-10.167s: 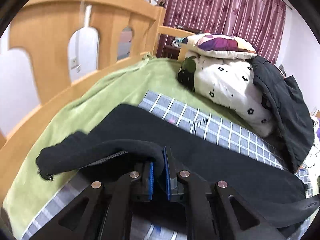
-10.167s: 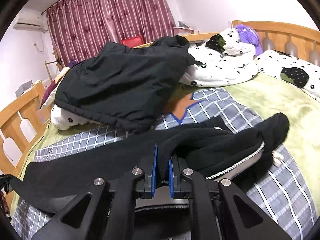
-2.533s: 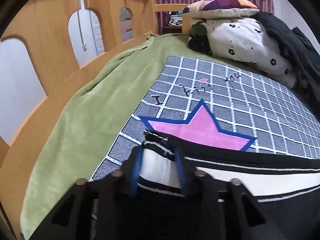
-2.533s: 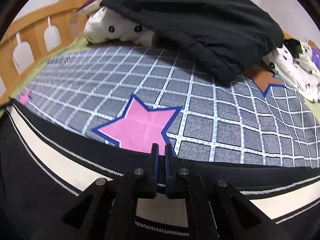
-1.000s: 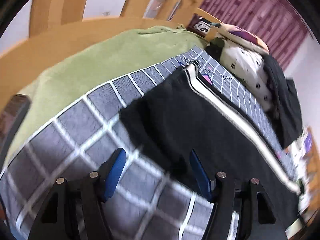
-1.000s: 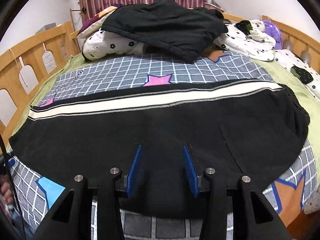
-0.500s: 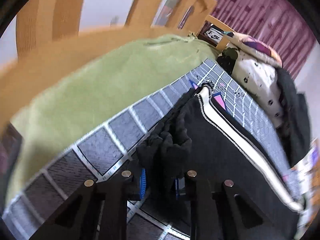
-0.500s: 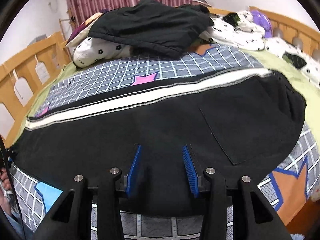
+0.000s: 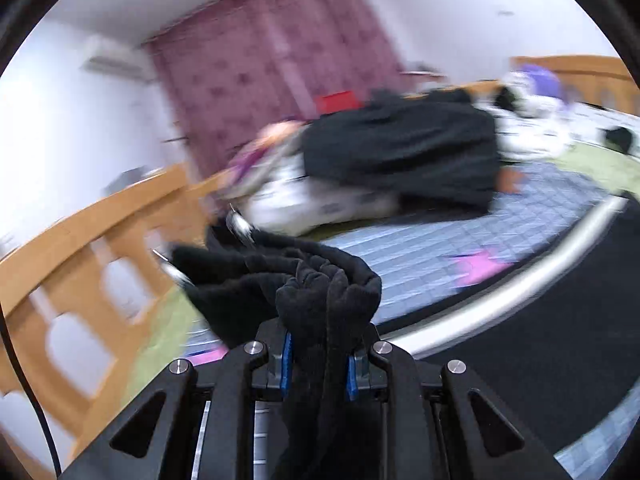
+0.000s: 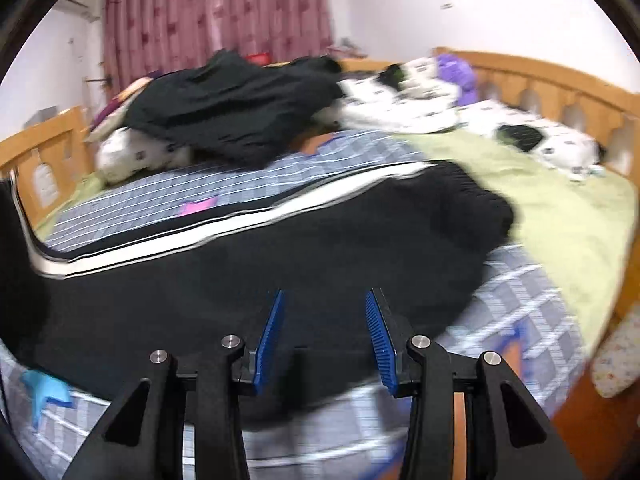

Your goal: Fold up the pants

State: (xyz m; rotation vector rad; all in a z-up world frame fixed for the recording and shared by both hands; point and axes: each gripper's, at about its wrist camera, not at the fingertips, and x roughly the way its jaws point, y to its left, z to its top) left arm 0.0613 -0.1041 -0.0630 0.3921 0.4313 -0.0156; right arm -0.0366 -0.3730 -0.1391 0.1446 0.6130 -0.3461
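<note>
Bed (image 10: 560,220), pants (image 10: 280,264) crosswise (waistband rightward)

I see the black fleecy cloth pants (image 9: 320,280) as matt and nubbly, with a smooth white woven stripe (image 10: 224,228). My gripper's blue ribbed plastic pads (image 10: 272,328) sit in matt black plastic arms with shiny metal screws. The orange-brown wooden bed rail (image 9: 92,240) looks smooth and varnished; the checked grey cotton sheet (image 10: 532,304) is matt.

Right gripper (image 10: 324,332) jaws apart over black pants (image 10: 280,252) with white stripe (image 10: 224,228), checked blanket (image 10: 520,308), black jacket (image 10: 236,108) behind
</note>
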